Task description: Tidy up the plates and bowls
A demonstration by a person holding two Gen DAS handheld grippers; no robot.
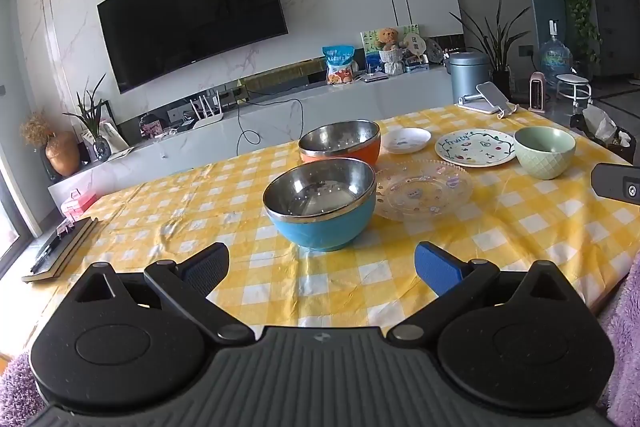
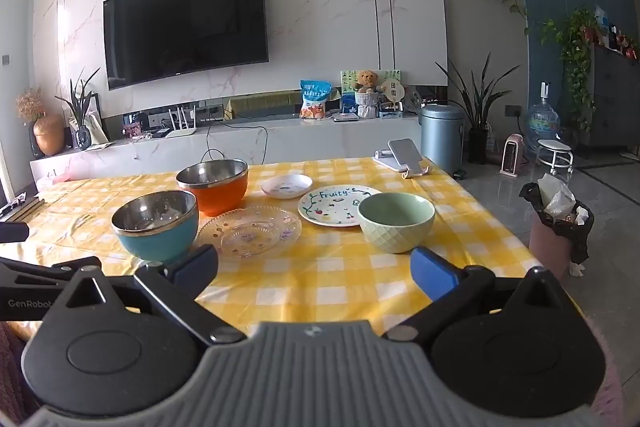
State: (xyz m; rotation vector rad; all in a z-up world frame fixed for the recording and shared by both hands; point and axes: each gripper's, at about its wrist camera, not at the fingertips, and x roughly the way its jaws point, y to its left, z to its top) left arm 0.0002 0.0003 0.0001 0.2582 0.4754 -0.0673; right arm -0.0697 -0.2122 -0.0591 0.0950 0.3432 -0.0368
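On the yellow checked table stand a blue steel-lined bowl (image 1: 320, 205) (image 2: 157, 227), an orange steel-lined bowl (image 1: 340, 145) (image 2: 213, 183), a green ceramic bowl (image 1: 544, 151) (image 2: 396, 221), a clear glass plate (image 1: 422, 189) (image 2: 250, 231), a white "Fruity" plate (image 1: 475, 148) (image 2: 336, 205) and a small white dish (image 1: 406, 139) (image 2: 287, 185). My left gripper (image 1: 322, 267) is open and empty, just short of the blue bowl. My right gripper (image 2: 314, 265) is open and empty, near the table's front edge, before the green bowl and glass plate.
A phone on a white stand (image 2: 404, 155) sits at the table's far right corner. Books (image 1: 60, 249) lie at the table's left edge. A lined waste bin (image 2: 558, 227) stands on the floor to the right. A TV console runs behind the table.
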